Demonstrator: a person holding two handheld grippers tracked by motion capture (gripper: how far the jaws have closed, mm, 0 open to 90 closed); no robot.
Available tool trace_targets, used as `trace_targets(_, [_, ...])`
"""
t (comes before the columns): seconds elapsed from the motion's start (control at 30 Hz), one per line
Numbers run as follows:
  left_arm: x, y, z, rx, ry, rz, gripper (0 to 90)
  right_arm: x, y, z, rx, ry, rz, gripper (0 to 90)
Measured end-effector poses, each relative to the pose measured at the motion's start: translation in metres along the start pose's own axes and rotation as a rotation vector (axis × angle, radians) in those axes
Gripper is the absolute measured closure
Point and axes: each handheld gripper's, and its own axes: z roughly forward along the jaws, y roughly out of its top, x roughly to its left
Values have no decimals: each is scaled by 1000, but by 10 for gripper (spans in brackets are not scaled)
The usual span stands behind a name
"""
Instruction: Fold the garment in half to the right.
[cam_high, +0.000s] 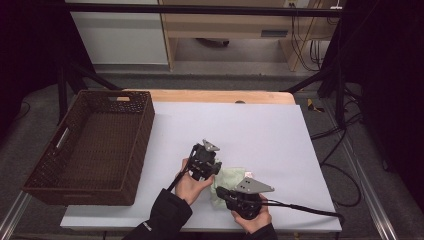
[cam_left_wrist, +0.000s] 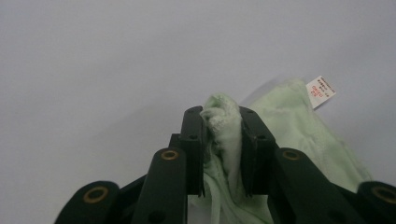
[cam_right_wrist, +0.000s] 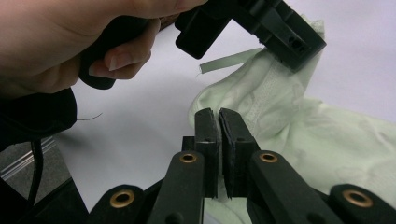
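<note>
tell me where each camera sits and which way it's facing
High view: fixed above the person's side, looking forward and down on the table and basket; both hands, the left tool and right tool show.
Left gripper view: rides the left tool, looking along its jaws, closed on the green cloth.
Right gripper view: rides the right tool, jaws closed on the cloth's edge; the left hand shows beyond.
Shared: all three show the green cloth.
</note>
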Motion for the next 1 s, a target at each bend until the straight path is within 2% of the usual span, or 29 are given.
trace_targets(0.27, [-13, 9, 18, 37, 4, 26, 717, -9, -7, -11, -18, -40, 59, 865])
trace_targets(0.43, [-20, 13, 29, 34, -8, 21, 700, -15, -10, -16, -22, -67, 80, 859])
trace_targets(0.53, [-20, 13, 33, 34, -31, 5, 689, -18, -13, -18, -13, -80, 93, 859])
trace_targets(0.7, [-20, 12, 35, 7, -75, -9, 663, -19, -14, -21, 1, -113, 75, 858])
trace_targets(0.83, [-19, 12, 37, -16, -125, -17, 612, -23, -16, -24, -2, -137, 101, 850])
trace_targets(1.0, [-18, 11, 38, -51, -163, -1, 524, -28, -20, -29, 15, -185, 134, 765])
